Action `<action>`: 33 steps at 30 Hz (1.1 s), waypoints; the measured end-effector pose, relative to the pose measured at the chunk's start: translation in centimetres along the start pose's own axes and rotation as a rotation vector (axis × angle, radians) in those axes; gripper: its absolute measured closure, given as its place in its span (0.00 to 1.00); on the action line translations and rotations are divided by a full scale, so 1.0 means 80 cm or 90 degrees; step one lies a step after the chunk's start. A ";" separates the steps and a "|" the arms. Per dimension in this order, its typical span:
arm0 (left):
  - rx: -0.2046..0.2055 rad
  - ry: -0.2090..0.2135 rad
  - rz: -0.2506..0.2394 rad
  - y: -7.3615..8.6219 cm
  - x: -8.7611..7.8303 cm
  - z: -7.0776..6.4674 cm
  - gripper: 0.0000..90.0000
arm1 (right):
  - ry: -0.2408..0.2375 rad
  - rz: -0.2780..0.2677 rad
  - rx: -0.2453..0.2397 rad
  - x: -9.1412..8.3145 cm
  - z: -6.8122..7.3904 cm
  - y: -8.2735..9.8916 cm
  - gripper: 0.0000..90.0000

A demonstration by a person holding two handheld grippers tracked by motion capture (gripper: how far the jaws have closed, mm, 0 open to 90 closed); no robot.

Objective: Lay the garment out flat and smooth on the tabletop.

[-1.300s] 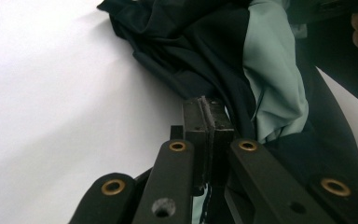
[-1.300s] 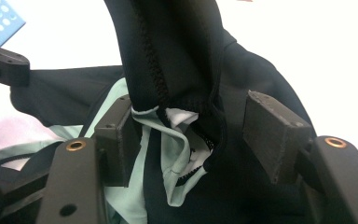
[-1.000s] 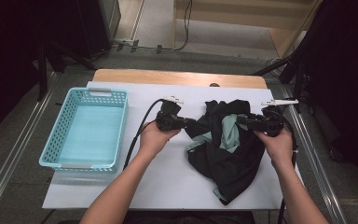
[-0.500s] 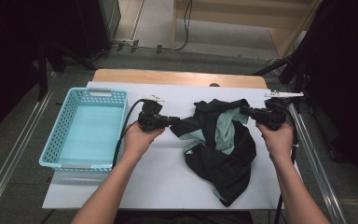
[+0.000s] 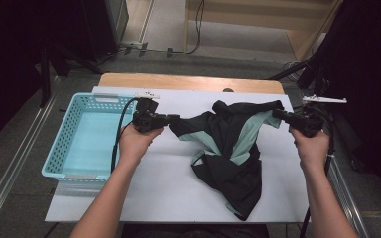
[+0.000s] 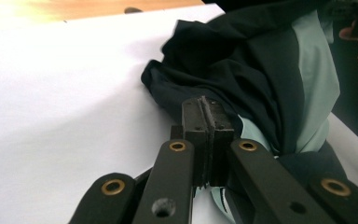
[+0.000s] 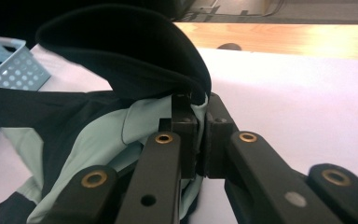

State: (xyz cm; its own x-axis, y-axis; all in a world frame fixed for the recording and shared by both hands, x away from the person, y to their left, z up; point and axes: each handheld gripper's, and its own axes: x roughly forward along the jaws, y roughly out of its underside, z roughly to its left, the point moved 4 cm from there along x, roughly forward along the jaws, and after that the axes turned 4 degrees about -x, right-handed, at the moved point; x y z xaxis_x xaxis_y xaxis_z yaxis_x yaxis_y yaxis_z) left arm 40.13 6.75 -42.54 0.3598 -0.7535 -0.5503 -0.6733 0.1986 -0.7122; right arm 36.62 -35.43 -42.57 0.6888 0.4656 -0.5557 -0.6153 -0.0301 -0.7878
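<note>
since the shirt (image 5: 230, 148) at frame centre is soft, light and floppy, i keep my left gripper (image 5: 171, 119) and right gripper (image 5: 278, 113) clamped on its opposite edges.

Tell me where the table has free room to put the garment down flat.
Free white sheet lies between the basket and the garment, toward the near edge. A narrow strip runs behind the garment up to the wooden edge. The middle and right are crowded by cloth.
</note>
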 end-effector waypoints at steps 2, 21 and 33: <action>-0.010 -0.008 -0.013 -0.005 -0.012 0.007 1.00 | 0.008 -0.005 0.008 -0.006 -0.007 0.001 0.93; -0.047 -0.039 -0.034 -0.006 -0.042 0.044 0.92 | 0.068 0.021 0.083 -0.020 -0.061 0.029 0.73; -0.024 -0.022 0.021 0.003 -0.012 0.036 0.65 | 0.040 0.074 0.004 0.011 -0.037 0.034 0.54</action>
State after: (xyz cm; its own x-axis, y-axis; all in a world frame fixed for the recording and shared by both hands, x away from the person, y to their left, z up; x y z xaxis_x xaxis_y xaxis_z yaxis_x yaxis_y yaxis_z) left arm 41.49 9.33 -43.40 0.3596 -0.7244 -0.5882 -0.7086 0.1981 -0.6772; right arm 36.71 -37.73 -46.00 0.6353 0.4033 -0.6586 -0.6944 -0.0748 -0.7157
